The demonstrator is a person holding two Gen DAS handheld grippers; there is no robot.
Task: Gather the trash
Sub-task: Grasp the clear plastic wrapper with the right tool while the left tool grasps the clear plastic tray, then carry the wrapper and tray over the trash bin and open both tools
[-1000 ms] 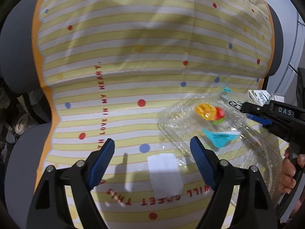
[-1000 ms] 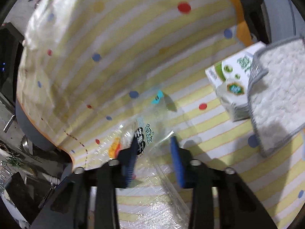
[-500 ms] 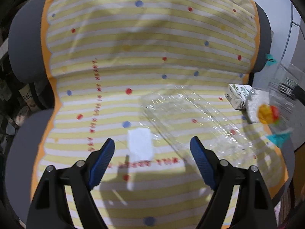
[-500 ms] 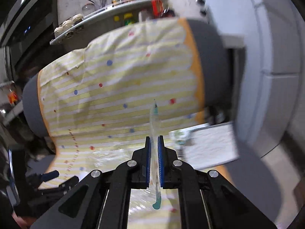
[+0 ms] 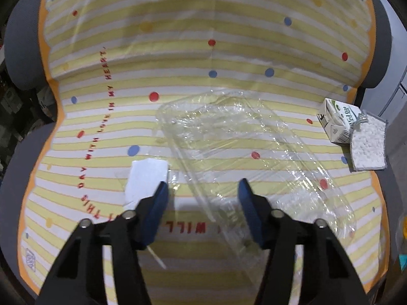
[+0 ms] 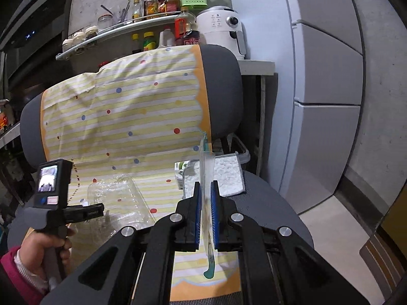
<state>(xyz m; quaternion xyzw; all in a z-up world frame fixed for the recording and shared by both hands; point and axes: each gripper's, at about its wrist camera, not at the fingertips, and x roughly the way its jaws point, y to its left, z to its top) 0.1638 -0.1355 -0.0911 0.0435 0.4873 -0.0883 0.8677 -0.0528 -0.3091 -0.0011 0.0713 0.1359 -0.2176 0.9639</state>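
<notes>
A grey chair [image 5: 17,38] carries everything, its seat and back draped with a yellow-and-white striped cloth [image 5: 178,58] that has an orange scalloped edge, coloured dots and red lettering. Directly on the cloth lies a crumpled clear plastic tray [image 5: 244,152], roughly in the middle of the seat. Just beside its left edge lies a white paper [image 5: 145,180], and nearer the front a thin pale stick [image 5: 156,255] (perhaps a toothpick; too small to tell). At the right side of the seat sits a small white-and-green carton [image 5: 335,118], and a white towel [image 5: 367,147] with grey trim touches it, partly overlapping its near corner.
</notes>
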